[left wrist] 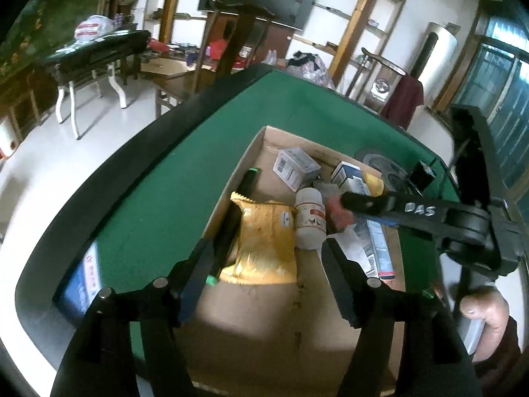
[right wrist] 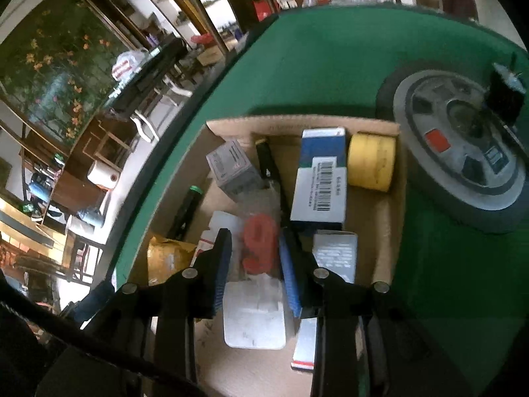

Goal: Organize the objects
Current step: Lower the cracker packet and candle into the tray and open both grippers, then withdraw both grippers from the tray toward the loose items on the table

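Left hand-held gripper (left wrist: 267,264) hovers open over the cardboard box (left wrist: 264,330) on the green counter (left wrist: 165,198). Right hand-held gripper (right wrist: 254,264) brackets a red object (right wrist: 259,248), apparently gripping it. Judged nearly complete: yellow packet (left wrist: 264,241), bottle (left wrist: 309,218) and cartons already boxed.

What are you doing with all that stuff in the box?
A person is sorting small things into a brown cardboard box on a green felt table. The right hand-held gripper reaches into the box around a red item in a clear packet. The left hand-held gripper is open and empty above a crinkly yellow snack bag.
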`<action>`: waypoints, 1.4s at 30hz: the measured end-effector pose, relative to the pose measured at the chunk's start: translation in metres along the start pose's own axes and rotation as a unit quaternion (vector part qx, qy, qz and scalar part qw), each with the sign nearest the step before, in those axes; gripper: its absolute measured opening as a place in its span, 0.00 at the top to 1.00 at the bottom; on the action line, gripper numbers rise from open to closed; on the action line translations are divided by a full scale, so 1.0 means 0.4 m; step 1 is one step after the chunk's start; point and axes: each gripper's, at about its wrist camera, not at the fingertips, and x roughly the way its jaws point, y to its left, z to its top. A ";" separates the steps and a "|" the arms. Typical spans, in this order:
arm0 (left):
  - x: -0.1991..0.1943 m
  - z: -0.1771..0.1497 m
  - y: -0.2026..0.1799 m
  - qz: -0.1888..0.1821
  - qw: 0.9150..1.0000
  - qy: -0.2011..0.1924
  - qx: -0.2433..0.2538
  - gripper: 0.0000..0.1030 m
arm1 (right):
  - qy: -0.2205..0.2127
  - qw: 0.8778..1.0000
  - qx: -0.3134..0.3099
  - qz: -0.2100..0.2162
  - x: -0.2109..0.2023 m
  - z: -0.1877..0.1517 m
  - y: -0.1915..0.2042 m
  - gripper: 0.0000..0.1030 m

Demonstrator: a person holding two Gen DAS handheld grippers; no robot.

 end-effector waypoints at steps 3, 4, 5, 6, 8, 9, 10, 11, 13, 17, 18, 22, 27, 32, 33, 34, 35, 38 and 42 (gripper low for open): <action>-0.018 -0.014 -0.007 0.006 1.000 -0.001 -0.014 0.37 | -0.026 1.000 -0.004 0.001 -0.050 -0.009 -0.008 0.65; -0.023 -0.019 -0.011 0.008 1.000 -0.002 -0.016 0.36 | -0.035 0.999 -0.005 -0.001 -0.066 -0.014 -0.006 0.64; -0.025 -0.023 -0.017 0.010 1.000 -0.004 -0.016 0.36 | -0.041 0.999 -0.006 -0.002 -0.079 -0.019 -0.009 0.64; -0.030 -0.030 -0.025 0.016 1.000 -0.006 -0.014 0.36 | -0.047 0.999 -0.006 -0.004 -0.089 -0.025 -0.006 0.64; -0.042 -0.044 -0.051 0.029 0.999 -0.014 -0.003 0.36 | -0.062 0.998 -0.010 -0.011 -0.119 -0.039 -0.015 0.64; -0.048 -0.050 -0.063 0.034 0.999 -0.017 0.003 0.36 | -0.068 0.997 -0.012 -0.015 -0.130 -0.046 -0.020 0.64; -0.054 -0.055 -0.077 0.038 0.999 -0.020 0.009 0.36 | -0.078 0.997 -0.015 -0.021 -0.148 -0.056 -0.029 0.64; -0.059 -0.060 -0.093 0.041 0.999 -0.024 0.015 0.36 | -0.084 0.996 -0.016 -0.025 -0.159 -0.063 -0.035 0.62; -0.069 -0.070 -0.119 0.046 0.998 -0.027 0.026 0.36 | -0.100 0.994 -0.017 -0.035 -0.187 -0.079 -0.053 0.58; -0.081 -0.079 -0.170 0.060 0.997 -0.031 0.043 0.36 | -0.125 0.991 -0.016 -0.050 -0.228 -0.102 -0.095 0.56; -0.085 -0.081 -0.176 0.062 0.997 -0.031 0.045 0.36 | -0.130 0.990 -0.015 -0.053 -0.236 -0.105 -0.103 0.56; -0.101 -0.086 -0.210 0.071 0.995 -0.034 0.055 0.36 | -0.147 0.987 -0.004 -0.063 -0.269 -0.107 -0.168 0.56; -0.126 -0.092 -0.227 0.075 0.995 -0.033 0.048 0.36 | -0.182 0.980 0.002 -0.080 -0.296 -0.109 -0.244 0.54; -0.129 -0.096 -0.245 0.091 0.994 -0.036 0.042 0.36 | -0.194 0.978 0.036 -0.063 -0.308 -0.108 -0.309 0.54; -0.126 -0.095 -0.249 0.090 0.994 -0.036 0.042 0.36 | -0.195 0.978 0.038 -0.064 -0.311 -0.109 -0.312 0.54; -0.123 -0.095 -0.257 0.089 0.995 -0.035 0.042 0.36 | -0.198 0.977 0.040 -0.064 -0.314 -0.114 -0.315 0.54; -0.118 -0.096 -0.268 0.087 0.995 -0.033 0.044 0.36 | -0.200 0.977 0.041 -0.064 -0.316 -0.117 -0.318 0.52; -0.105 -0.102 -0.298 0.074 0.995 -0.024 0.055 0.36 | -0.208 0.974 0.037 -0.077 -0.318 -0.124 -0.313 0.48; -0.101 -0.118 -0.321 0.066 0.995 -0.019 0.068 0.36 | -0.209 0.973 0.025 -0.094 -0.309 -0.129 -0.306 0.48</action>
